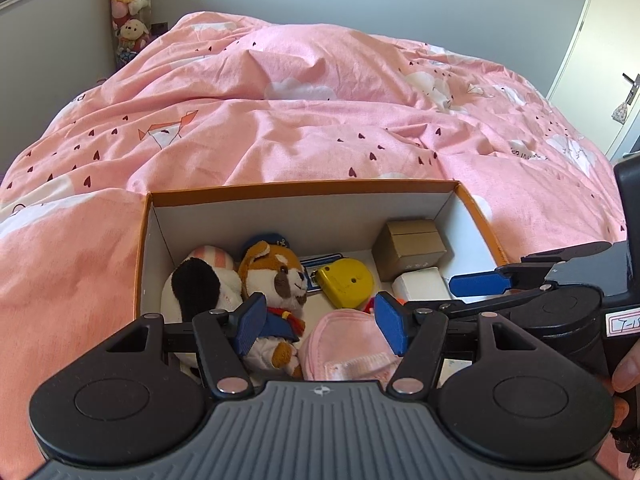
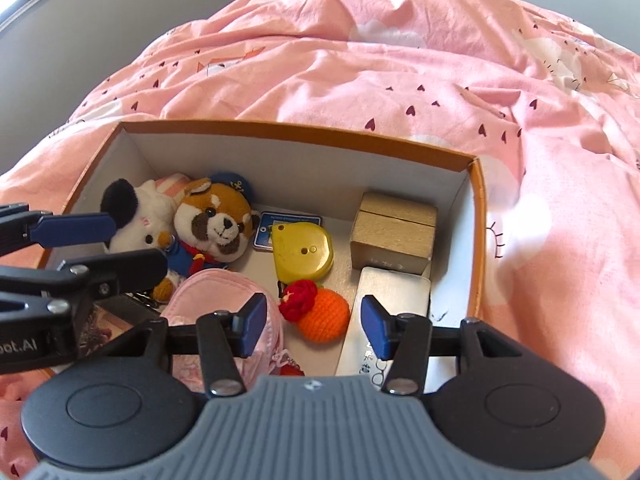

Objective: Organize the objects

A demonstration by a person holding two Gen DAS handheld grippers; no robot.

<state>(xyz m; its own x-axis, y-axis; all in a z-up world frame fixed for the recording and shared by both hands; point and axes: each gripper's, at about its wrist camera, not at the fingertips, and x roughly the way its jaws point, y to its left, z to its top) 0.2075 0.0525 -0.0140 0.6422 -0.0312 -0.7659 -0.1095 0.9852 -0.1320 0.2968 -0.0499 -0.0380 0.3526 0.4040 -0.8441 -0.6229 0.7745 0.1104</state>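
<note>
1. We see an open cardboard box point(image 2: 304, 138), orange outside and white inside, resting on a pink duvet point(image 2: 400, 60) that fills the upper half of both views.
2. Left tongs point(image 1: 320, 322): jaws spread wide, nothing between the pads. In the left wrist view they hang low centre, above the plush pair and the pink pouch.
3. Right tongs point(image 2: 314, 326): jaws apart, pads touching nothing. In the right wrist view they sit low centre, over the gap between the pink pouch point(image 2: 224, 300) and the white flat case point(image 2: 384, 320).
4. Box contents, right wrist view, left side: a black-and-white plush point(image 2: 132, 216) touching a red panda plush in a sailor outfit point(image 2: 216, 224).
5. Centre: a yellow tape measure point(image 2: 302, 254) lying partly on a blue card point(image 2: 280, 222); just below it a crocheted orange ball with a red flower point(image 2: 320, 312).
6. Right side: a tan wooden block point(image 2: 394, 232) against the far right corner, the white flat case touching its near side.
7. A fingertip point(image 1: 628, 372) shows at the right edge of the left wrist view.
8. More plush toys point(image 1: 128, 12) are stacked in the upper left corner there.
</note>
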